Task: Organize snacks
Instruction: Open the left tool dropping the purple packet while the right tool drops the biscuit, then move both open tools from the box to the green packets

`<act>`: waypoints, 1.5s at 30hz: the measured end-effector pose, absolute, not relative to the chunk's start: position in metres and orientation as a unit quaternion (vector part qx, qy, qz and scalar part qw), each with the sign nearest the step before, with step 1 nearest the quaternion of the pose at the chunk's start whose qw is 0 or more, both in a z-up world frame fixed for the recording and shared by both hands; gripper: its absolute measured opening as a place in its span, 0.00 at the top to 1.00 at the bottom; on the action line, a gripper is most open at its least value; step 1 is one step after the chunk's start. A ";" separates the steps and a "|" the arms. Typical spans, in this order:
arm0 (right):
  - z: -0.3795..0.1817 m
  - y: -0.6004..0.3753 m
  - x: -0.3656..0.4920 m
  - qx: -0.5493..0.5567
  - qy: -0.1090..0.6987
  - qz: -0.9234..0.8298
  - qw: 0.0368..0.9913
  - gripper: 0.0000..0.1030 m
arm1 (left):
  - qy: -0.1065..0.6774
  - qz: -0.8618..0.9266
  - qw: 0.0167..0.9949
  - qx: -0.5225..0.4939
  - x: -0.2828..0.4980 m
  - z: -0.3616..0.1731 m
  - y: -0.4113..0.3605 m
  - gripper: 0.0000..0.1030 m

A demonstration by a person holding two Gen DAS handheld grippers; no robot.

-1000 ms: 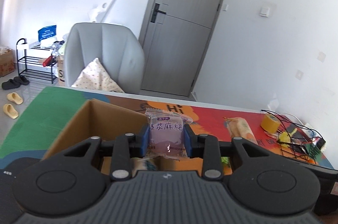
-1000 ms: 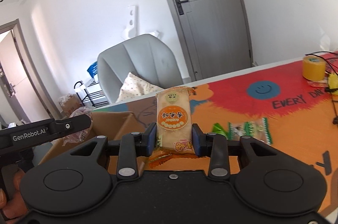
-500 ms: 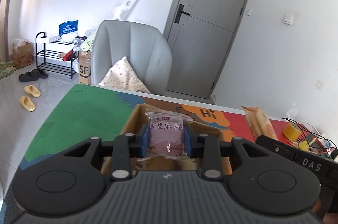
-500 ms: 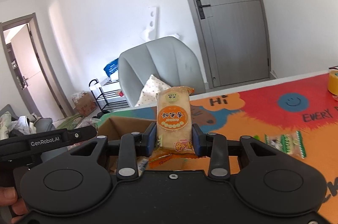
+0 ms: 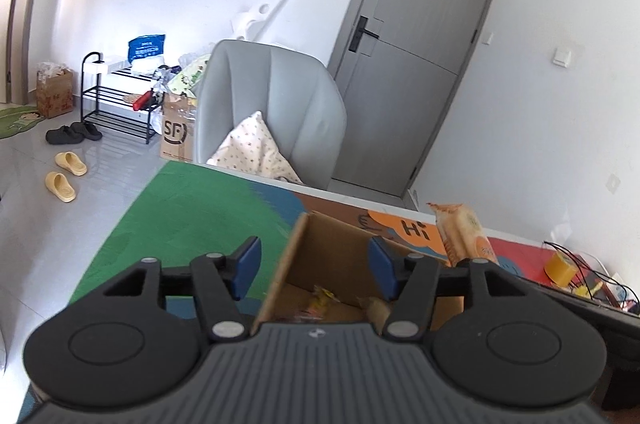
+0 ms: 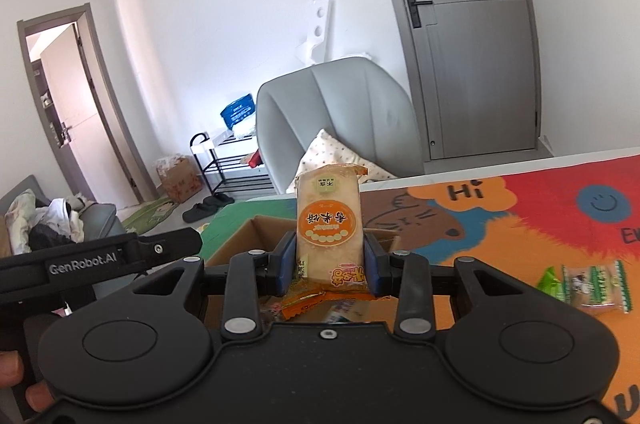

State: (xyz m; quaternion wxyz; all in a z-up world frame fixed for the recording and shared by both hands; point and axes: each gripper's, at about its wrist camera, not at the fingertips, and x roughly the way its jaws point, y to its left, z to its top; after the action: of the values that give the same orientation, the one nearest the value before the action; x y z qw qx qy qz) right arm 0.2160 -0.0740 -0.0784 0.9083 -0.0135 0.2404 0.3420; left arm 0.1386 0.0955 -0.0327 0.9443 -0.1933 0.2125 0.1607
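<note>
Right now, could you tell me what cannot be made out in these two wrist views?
- Cardboard box contents, left wrist view: the left gripper body covers the floor; only scraps of wrappers show.
- Box interior, right wrist view: hidden behind the right gripper and its orange rice cracker pack.
- Green snack packet: print too small to read.

My two wrist cameras look forward and slightly down, close over the cardboard box point(image 5: 332, 264). Both views share the grey chair point(image 6: 340, 120) and the door point(image 5: 416, 64).
</note>
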 end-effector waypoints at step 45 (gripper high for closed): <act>-0.092 -0.174 0.211 0.020 0.277 0.271 0.922 0.03 | 0.279 0.132 0.939 -0.153 0.150 -0.039 0.022 0.13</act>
State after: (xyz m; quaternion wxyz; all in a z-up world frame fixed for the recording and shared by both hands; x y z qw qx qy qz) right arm 0.2106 -0.1742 -0.0919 0.9217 0.0196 0.2767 0.2712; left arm 0.1496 0.0220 -0.0389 0.9388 -0.1535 0.2785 0.1325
